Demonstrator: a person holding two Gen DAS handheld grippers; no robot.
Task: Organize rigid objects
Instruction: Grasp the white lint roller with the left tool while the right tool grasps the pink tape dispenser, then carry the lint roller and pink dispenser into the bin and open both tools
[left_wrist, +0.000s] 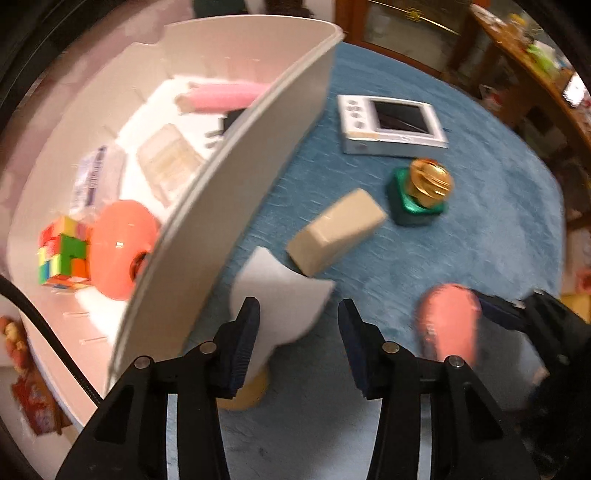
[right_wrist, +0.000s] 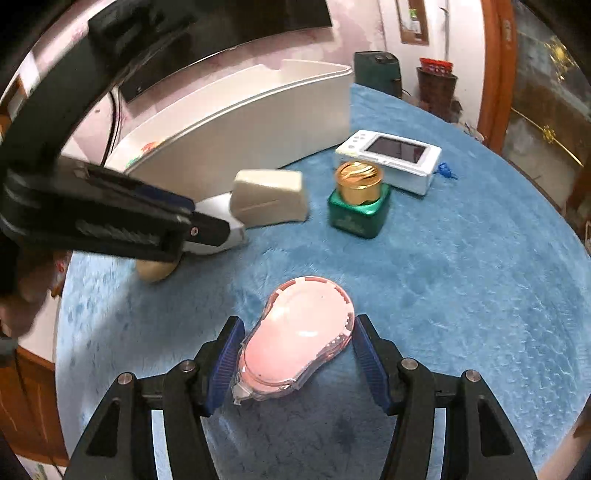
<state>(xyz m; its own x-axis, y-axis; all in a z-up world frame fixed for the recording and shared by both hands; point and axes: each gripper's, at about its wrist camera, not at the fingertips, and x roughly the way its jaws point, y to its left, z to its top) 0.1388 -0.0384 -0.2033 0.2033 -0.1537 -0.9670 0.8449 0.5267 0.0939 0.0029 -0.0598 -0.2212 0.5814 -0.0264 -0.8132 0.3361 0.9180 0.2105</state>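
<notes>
Jaws of the right gripper (right_wrist: 298, 325) stand partly closed around the pink tape dispenser (right_wrist: 291, 347), one blue pad on each long edge. They seem to press it, though the contact on the right side is hard to confirm. The dispenser is low in front of the right wrist camera, over the blue cloth (right_wrist: 461, 295); I cannot tell if it rests there or is lifted.

I judge it light and stiff, a thin shell of smooth, clear plastic, so it may slide or turn between the pads. The best hold is across the wide middle of the body, not at the narrow tip where the tape comes out, and not with strong force.

A little further to the left, the left gripper (left_wrist: 298, 304) is closed nearly as far as it goes on a white piece (left_wrist: 280, 288) with a beige end. From the right wrist view the piece comes out of the jaws; in its own view a small gap shows at one pad.

Beyond lie a beige block (right_wrist: 269, 197), a green box (right_wrist: 360, 214) with a gold lid (right_wrist: 357, 181), and a white device (right_wrist: 391, 155) with a dark screen.

Farthest left stands the white bin (left_wrist: 236, 184) — inside are a colour cube (left_wrist: 62, 251) and an orange round thing (left_wrist: 118, 247).
</notes>
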